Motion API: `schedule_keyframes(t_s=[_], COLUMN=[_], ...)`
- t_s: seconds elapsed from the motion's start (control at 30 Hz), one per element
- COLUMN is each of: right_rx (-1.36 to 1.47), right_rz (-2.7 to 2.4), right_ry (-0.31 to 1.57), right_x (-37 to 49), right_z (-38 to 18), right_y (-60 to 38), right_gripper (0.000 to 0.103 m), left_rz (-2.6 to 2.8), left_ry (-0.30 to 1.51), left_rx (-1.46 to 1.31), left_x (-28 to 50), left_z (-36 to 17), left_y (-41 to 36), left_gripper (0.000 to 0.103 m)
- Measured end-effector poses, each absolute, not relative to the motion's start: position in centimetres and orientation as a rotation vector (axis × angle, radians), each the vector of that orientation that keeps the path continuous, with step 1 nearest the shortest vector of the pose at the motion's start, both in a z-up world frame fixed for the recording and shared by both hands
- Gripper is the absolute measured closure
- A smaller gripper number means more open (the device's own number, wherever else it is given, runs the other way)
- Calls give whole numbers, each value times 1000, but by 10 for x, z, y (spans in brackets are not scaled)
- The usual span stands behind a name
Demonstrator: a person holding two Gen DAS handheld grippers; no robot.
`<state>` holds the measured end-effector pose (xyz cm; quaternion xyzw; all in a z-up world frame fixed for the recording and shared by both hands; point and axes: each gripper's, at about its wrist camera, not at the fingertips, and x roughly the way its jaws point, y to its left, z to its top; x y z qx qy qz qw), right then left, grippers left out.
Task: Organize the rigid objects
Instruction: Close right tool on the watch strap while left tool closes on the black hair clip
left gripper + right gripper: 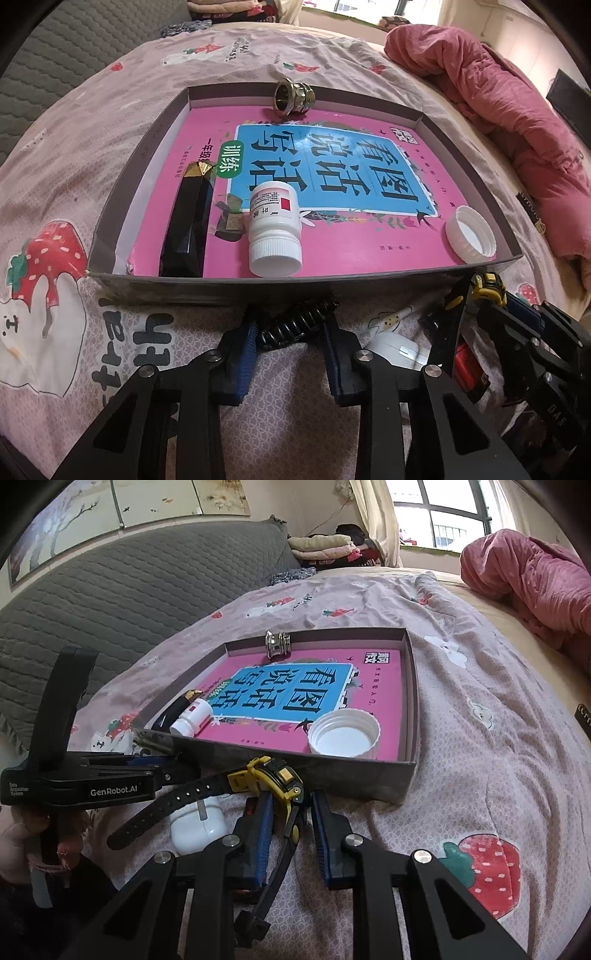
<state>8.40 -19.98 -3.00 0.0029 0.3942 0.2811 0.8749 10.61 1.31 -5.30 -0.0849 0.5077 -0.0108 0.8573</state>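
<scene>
A shallow grey box [303,284] lined with a pink book sits on the bed. In it are a white pill bottle [275,229] on its side, a black gold-tipped case [188,225], a metal ring fitting [293,95] and a white cap [471,234]. My left gripper [295,343] is just short of the box's front wall, its blue pads pressed on both ends of a black ridged clip [299,321]. My right gripper [291,812] holds a yellow-and-black watch [280,775] at its tips, with one strap trailing back between the fingers.
A white earbud case [199,827] lies under the watch's other strap, with a red item [467,365] beside it. A pink duvet [535,579] is heaped at the far right. A grey quilted headboard [129,602] runs along the left. A hand grips the left gripper's handle.
</scene>
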Motion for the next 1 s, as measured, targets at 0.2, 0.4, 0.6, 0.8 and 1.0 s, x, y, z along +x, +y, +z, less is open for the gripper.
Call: schedule_keyframes(t_s=[0.2,0.4,0.6,0.8,1.0], right_rx=[41,88,125,129,115], right_rz=[596,610,597,569,558], right_ry=[810,789,767,751,736], right_x=[85,84,83,83,79], right_z=[-26,-19,-13,-7,-3], right_y=[-205,-212,-219,-220,-218], right_gripper=[82,82,82,82,82], left_rz=[-42,-43,-37,-35,-36], left_ry=[1042,1027,1012,992,977], left_rx=[-182,-187,-190,-191,-190], left_x=[100,97,96,94,91], left_z=[-44,-35,-28,-19,-12], left_y=[11,10,12,13,12], left_gripper=[70,70,70,70,70])
